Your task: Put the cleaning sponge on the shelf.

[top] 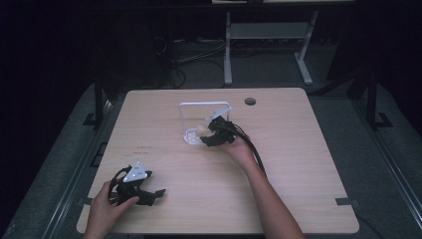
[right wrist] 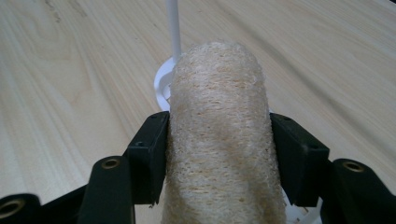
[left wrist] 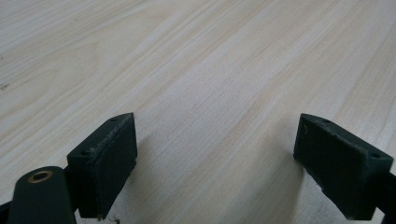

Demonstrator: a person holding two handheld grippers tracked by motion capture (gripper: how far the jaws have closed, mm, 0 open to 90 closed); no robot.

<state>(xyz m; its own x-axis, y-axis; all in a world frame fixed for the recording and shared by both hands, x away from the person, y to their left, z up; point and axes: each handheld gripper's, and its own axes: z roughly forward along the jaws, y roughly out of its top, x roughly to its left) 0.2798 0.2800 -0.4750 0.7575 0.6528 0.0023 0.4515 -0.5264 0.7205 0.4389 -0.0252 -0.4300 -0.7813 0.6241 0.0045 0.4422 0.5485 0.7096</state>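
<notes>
Wooden table [top: 298, 164] lies mostly bare, with open room to its right edge; right gripper [top: 215, 133] pinches a loofah sponge [right wrist: 219, 135] over the white rack [top: 199, 119]; left gripper [top: 144, 191] rests spread apart near the front-left edge.

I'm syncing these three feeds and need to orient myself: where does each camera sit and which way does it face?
High view: above the person's side, looking forward and down on the table; both forearms enter below.
Left gripper view: on the left hand-held gripper, facing bare wood between open jaws.
Right gripper view: on the right hand-held gripper, clamping a loofah.
Shared: loofah, white rack.
</notes>
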